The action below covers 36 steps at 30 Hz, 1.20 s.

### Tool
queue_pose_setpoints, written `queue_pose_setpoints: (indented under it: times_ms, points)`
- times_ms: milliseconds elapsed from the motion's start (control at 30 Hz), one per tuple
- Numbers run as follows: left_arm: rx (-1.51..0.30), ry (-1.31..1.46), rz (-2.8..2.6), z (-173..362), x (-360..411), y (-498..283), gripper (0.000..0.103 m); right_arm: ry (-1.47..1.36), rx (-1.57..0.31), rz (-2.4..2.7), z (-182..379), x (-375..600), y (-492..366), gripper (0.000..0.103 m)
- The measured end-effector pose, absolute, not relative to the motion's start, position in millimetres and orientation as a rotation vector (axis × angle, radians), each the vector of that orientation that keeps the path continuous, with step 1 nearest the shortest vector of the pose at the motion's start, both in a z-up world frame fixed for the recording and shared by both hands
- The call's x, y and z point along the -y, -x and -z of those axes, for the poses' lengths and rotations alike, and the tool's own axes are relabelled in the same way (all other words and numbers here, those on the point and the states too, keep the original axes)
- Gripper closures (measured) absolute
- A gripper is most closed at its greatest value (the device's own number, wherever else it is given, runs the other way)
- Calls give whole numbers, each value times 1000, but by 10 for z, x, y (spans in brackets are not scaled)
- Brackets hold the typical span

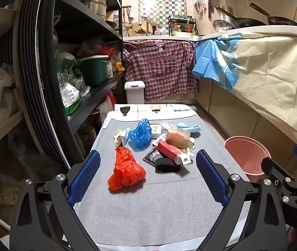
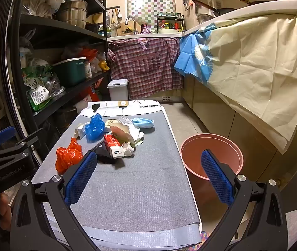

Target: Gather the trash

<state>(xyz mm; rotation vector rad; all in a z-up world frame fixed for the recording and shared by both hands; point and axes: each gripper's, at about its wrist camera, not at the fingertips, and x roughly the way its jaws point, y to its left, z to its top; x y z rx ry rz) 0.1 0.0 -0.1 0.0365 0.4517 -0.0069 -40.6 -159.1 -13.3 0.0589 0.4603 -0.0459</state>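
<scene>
Dark shelving, white lidded bin, plaid cloth, woks

Both fisheye views were lit by warm, yellowish indoor light that was brightest at the far tiled wall and along the draped cloth on the right, while the shelves on the left sat in deep shadow. The grey surface was evenly lit, with soft shadows under the trash. Straight lines bowed strongly toward dark, vignetted corners, and focus stayed fairly sharp throughout.
</scene>
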Motion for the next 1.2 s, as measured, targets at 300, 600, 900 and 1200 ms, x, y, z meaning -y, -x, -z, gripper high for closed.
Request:
queue_pose_setpoints:
  times_ms: [300, 600, 900, 1200]
  points:
    - [-451, -35, 8, -12, -16, 8, 13, -59, -456, 47, 137, 1594, 411, 5]
    - [-451, -34, 7, -10, -18, 4, 13, -59, -459, 45, 145, 1591, 409, 5]
    - [-452, -34, 8, -22, 8, -2, 13, -58, -460, 45, 148, 1592, 411, 5]
    - [-450, -36, 6, -3, 2, -4, 13, -58, -460, 45, 152, 1598, 411, 5]
